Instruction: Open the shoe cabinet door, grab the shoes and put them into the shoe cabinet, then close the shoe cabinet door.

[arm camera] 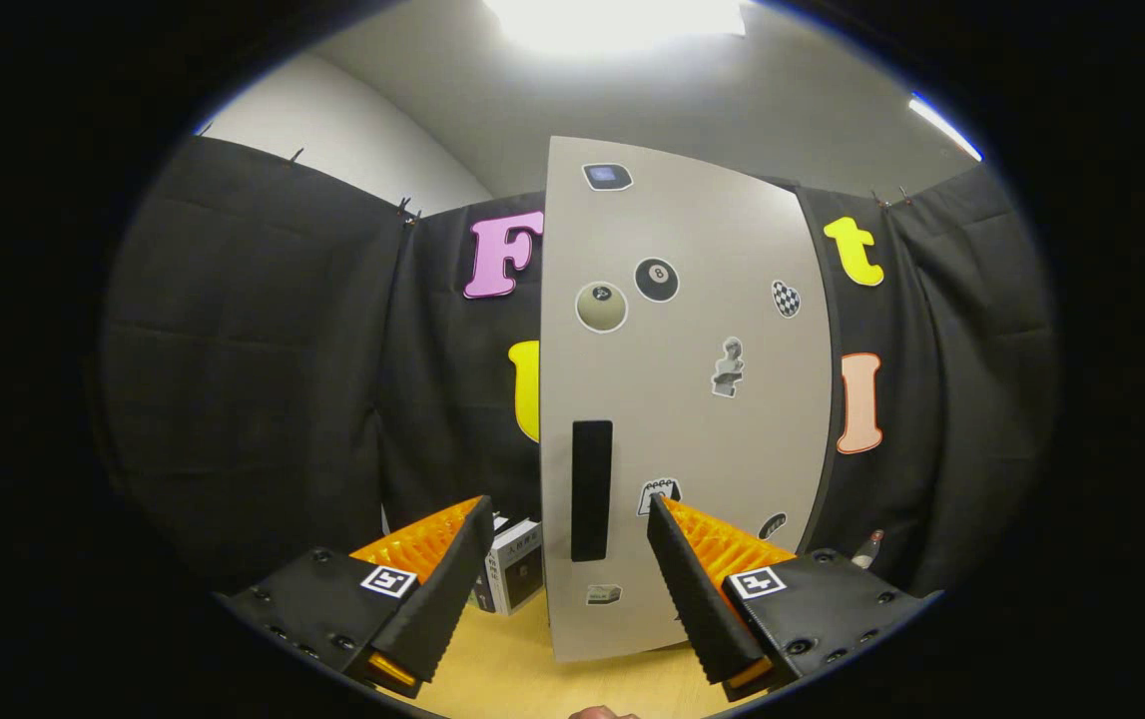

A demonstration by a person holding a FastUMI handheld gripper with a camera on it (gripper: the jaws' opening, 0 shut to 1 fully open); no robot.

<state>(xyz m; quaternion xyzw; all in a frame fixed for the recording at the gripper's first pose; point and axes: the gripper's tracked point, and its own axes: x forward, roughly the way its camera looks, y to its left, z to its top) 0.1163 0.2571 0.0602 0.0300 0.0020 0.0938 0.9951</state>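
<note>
The cabinet [682, 399] stands upright in the middle of the frame on a wooden table [502, 669], its pale door [732, 449] facing the camera and lying flush, so it reads as closed. A dark vertical handle slot [591, 489] sits low on the door near its left edge, and stickers are scattered over the panel. No shoes can be made out here. A small box [512, 564] stands on the table at lower centre-left, just left of the cabinet and partly behind the left finger.

The gripper [569, 519] has its fingers spread wide apart, holding nothing. The handle slot lies between them and just beyond their tips; the right fingertip overlaps the lower part of the door in the picture, though whether it touches is not clear.

A closed door fits two stages: the approach to pull it open, or the moment after it has been pushed shut with the shoes inside. The scene does not settle which. If the handle is the target, the fingers would need to line up on the slot's edge and catch it without tipping the light-looking cabinet.

The tool points level and straight at the door's lower half, squared to the panel, with both fingers at about the same height. A bit of a hand [602, 712] shows at the very bottom centre.
</note>
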